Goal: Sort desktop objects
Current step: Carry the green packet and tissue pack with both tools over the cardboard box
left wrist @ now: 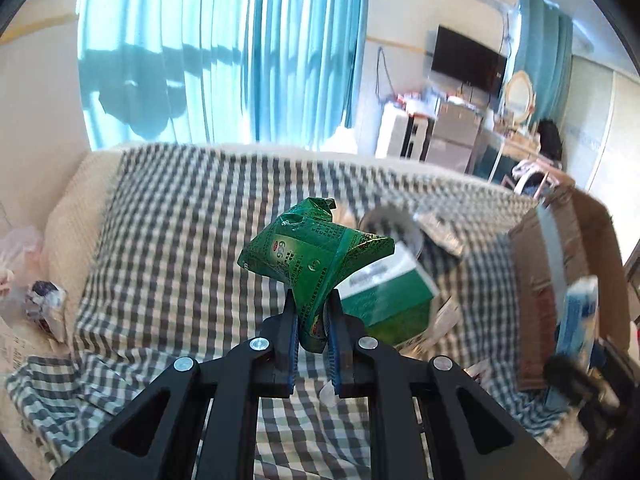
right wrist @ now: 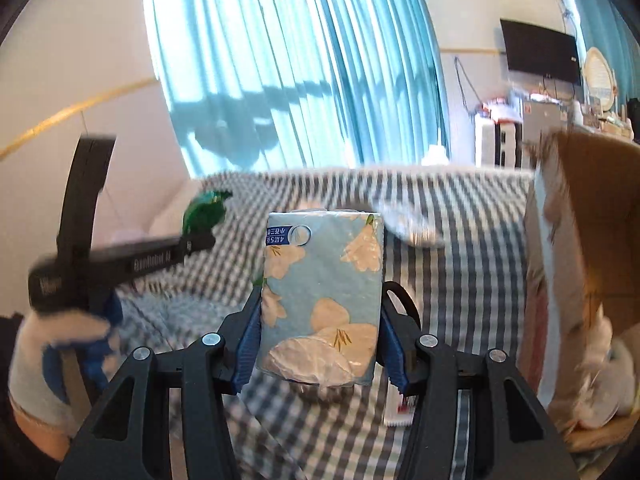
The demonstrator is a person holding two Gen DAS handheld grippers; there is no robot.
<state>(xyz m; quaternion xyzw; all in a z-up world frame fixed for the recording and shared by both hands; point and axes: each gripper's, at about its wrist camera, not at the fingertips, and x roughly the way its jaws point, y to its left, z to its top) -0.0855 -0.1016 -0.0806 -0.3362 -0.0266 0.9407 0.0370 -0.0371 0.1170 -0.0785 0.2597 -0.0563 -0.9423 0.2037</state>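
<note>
Surface: grey-and-white checked cloth (left wrist: 192, 216) spread over a cream-edged top, rumpled at its near edge. Room: teal curtains (left wrist: 224, 48) behind the cloth, sunlit; a dark wall screen (left wrist: 468, 60) right of them. Cardboard box (left wrist: 568, 264): at the cloth's right end, flaps open.

Green packet (left wrist: 316, 256): crumpled, lifted above the cloth, long axis rising away from the left gripper (left wrist: 312, 312), whose jaws pinch its lower end.

Tissue pack (right wrist: 322, 296): pale blue with cream flowers, above the cloth, left of the box, upright, long axis vertical; the right gripper (right wrist: 320, 332) clamps its two sides.

Green carton (left wrist: 384, 296): on the cloth behind the packet, blurred.
</note>
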